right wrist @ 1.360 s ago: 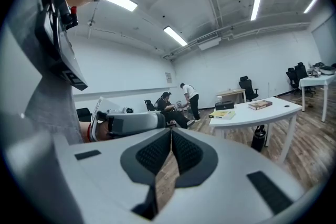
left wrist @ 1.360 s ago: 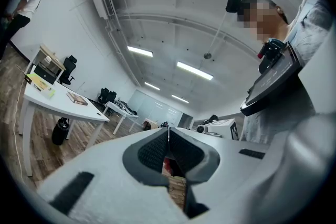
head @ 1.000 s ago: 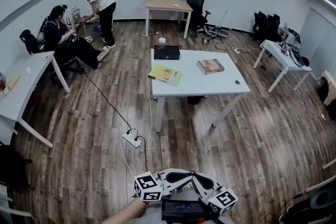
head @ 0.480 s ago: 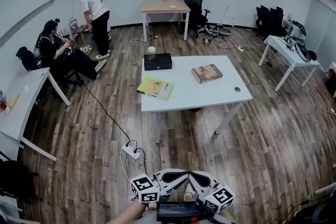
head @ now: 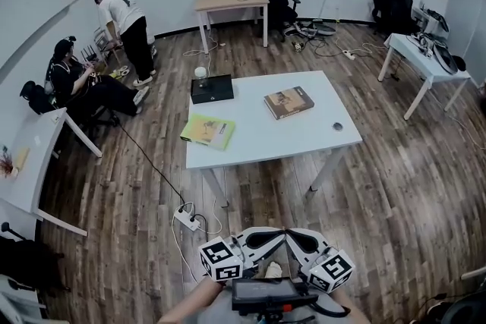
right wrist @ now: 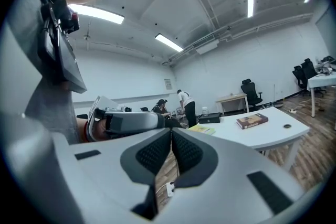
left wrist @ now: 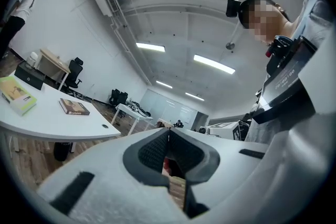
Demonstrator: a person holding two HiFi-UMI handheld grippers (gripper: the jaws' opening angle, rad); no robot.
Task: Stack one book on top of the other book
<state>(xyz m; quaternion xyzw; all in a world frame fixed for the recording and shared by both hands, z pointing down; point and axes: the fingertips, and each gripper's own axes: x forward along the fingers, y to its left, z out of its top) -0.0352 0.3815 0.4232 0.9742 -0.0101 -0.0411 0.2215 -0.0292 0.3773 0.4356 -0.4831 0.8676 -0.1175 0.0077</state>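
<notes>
Two books lie apart on the white table (head: 258,140): a yellow-green book (head: 206,130) near its left edge and a brown book (head: 288,102) right of centre. Both also show far off in the gripper views, the yellow-green book (left wrist: 16,96) (right wrist: 202,129) and the brown book (left wrist: 73,107) (right wrist: 252,121). My left gripper (head: 267,238) and right gripper (head: 304,240) are held close to my body at the bottom of the head view, well short of the table, tips turned toward each other. Both are shut and hold nothing; the jaws meet in the left gripper (left wrist: 169,131) and the right gripper (right wrist: 171,131).
A black box (head: 212,88) and a small jar (head: 200,73) stand at the table's far left corner, a small dark disc (head: 337,127) near its right edge. A power strip (head: 187,218) with cables lies on the floor before the table. Two people (head: 121,26) are at the far left; desks and chairs line the walls.
The table with both books has come nearer and sits lower in the head view. Both grippers stay shut and keep their place at the bottom of the view.
</notes>
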